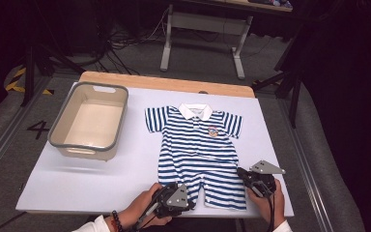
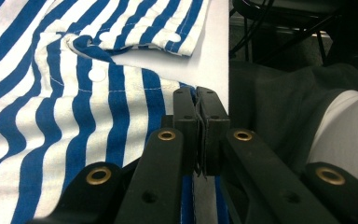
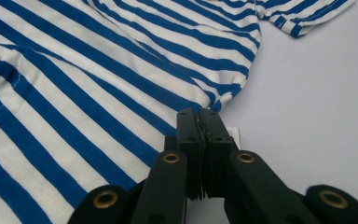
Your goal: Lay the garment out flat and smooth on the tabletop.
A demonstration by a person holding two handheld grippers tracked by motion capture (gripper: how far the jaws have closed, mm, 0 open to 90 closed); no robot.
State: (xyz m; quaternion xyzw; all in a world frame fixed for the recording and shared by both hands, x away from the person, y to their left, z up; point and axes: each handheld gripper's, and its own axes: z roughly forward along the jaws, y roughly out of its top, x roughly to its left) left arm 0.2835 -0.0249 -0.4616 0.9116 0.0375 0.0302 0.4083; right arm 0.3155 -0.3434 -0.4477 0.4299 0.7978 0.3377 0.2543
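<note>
At the table's near edge: both grippers clamped on the leg hems of a striped baby romper.

On the white table [image 1: 77, 183], the blue-and-white striped romper [image 1: 195, 150] lies flat, right of centre, white collar toward 12 o'clock and legs toward 6 o'clock. Left gripper [image 1: 189, 205] sits at the romper's 7 o'clock corner; in the left gripper view its jaws are pressed together with the hem of the left leg caught between the pads, the table edge just beside them. Right gripper [image 1: 241, 172] sits at the romper's 5 o'clock corner; in the right gripper view its jaws are likewise closed, nipping the outer edge of the right leg hem. Each gripper is carried by a hand at 6 o'clock. A beige tub with a grey rim [image 1: 58, 140] stands well apart at the romper's 9 o'clock.
</note>
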